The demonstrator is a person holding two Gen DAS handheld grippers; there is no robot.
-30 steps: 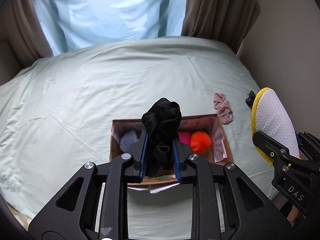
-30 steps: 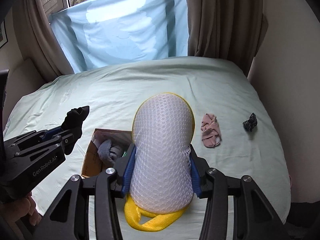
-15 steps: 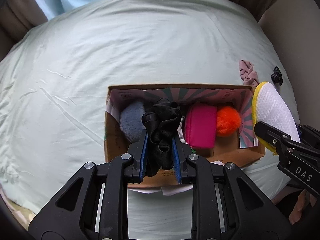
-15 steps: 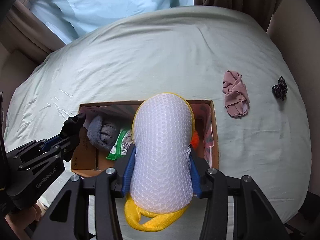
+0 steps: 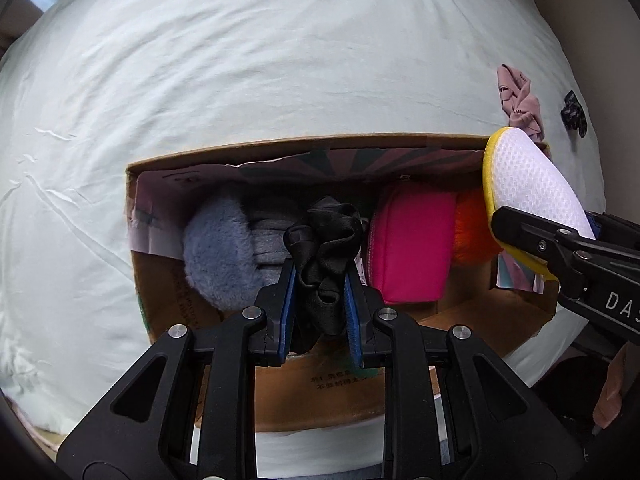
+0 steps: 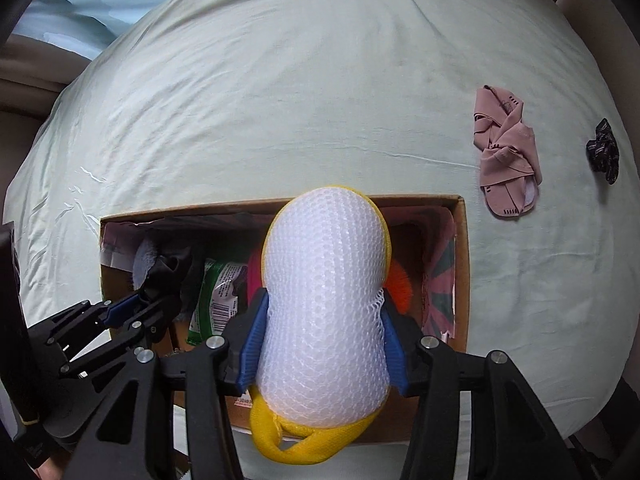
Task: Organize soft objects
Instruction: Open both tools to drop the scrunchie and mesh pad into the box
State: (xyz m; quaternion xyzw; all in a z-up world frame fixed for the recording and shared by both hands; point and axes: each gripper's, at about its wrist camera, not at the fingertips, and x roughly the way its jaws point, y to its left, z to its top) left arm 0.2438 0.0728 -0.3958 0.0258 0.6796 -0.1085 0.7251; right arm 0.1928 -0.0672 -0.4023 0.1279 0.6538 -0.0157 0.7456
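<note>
Pale green bed (image 5: 280, 60) holds a box (image 5: 304, 148). Left tongs (image 5: 320, 296) grip a black scrunchie (image 5: 324, 236); right tongs (image 6: 322, 344) are loosening around a mesh sponge (image 6: 324, 280) — both hang over the box. Next: drop them in gently.

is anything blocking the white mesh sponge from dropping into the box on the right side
Partly. The white mesh sponge, between the right gripper's opening jaws, hangs over the cardboard box, but the pink pouch and orange pompom already lie below it. The box top is open, so it would likely land on them.
</note>
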